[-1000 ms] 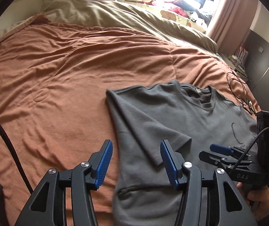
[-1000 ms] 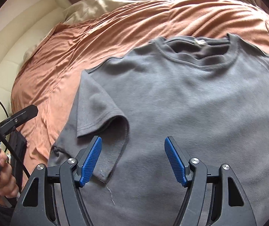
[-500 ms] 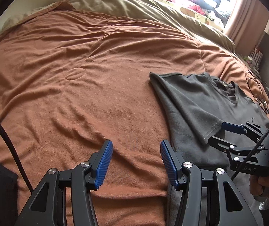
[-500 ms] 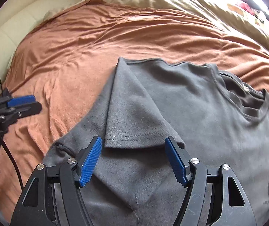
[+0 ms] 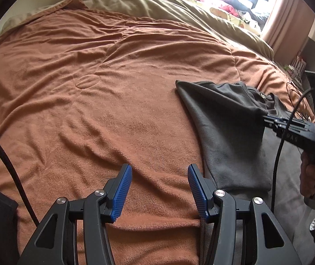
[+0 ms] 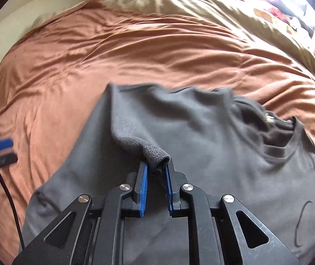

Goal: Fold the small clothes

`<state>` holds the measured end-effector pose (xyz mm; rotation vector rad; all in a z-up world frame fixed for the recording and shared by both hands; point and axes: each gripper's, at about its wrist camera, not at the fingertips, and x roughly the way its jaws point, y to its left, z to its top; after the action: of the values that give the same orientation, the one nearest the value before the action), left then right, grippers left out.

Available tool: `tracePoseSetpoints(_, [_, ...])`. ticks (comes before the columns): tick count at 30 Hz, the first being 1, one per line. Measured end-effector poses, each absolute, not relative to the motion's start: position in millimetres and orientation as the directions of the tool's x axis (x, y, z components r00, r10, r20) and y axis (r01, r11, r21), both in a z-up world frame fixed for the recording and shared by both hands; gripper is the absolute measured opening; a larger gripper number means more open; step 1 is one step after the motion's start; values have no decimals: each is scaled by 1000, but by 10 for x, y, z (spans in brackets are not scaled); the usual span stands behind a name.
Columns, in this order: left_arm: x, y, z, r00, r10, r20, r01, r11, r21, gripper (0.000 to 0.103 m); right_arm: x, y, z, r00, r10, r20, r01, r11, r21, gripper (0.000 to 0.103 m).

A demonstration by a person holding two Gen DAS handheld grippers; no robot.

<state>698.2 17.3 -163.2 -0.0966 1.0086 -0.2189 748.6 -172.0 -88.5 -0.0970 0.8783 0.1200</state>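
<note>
A grey T-shirt (image 6: pixel 212 150) lies spread on the rust-brown blanket (image 5: pixel 113 88) of a bed, and the right gripper (image 6: pixel 156 176) is closing its blue pads (image 6: pixel 143 183) on the hem of the shirt's sleeve (image 6: pixel 155 152), a rolled lip of cloth standing up just beyond the fingertips, pinched between them. From the left wrist view that same gripper (image 5: pixel 267 116) draws the sleeve up off the shirt into a taut peak, a person's hand (image 5: pixel 312 181) wrapped round its handle. The left gripper (image 5: pixel 159 190) hangs with its fingers (image 5: pixel 122 192) spread over bare blanket, nothing between them; the shirt's near side edge (image 5: pixel 203 150) runs just to the right of its right finger. Ahead and to the left of those fingers the blanket is open and only wrinkled, right out to the olive-tan bedding (image 5: pixel 190 11) at the far edge. Beyond the shirt's collar (image 6: pixel 285 132), to the right of the pinching fingers, more rust blanket shows before the bed drops off. A thin curved mark (image 6: pixel 303 220) is printed on the shirt's front, right of the right gripper; small print below it is too tiny to read. Letters on the right gripper's body (image 5: pixel 294 137) are partly legible, too faint to spell out. A black cable (image 5: pixel 7 159) crosses the blanket at left.
</note>
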Motion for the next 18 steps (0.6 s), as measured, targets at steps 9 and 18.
tracePoseSetpoints(9, [7080,27,-1669,507,-227,-831,147,973,-175,55,7849,-2343,-982,609,62,-791,43,993,111,60])
tracePoseSetpoints(18, [6965,-198,-1778,481,-256,-838,209,962,-174,55,7616,-2402,-1187,584,171,-794,-9,979,204,60])
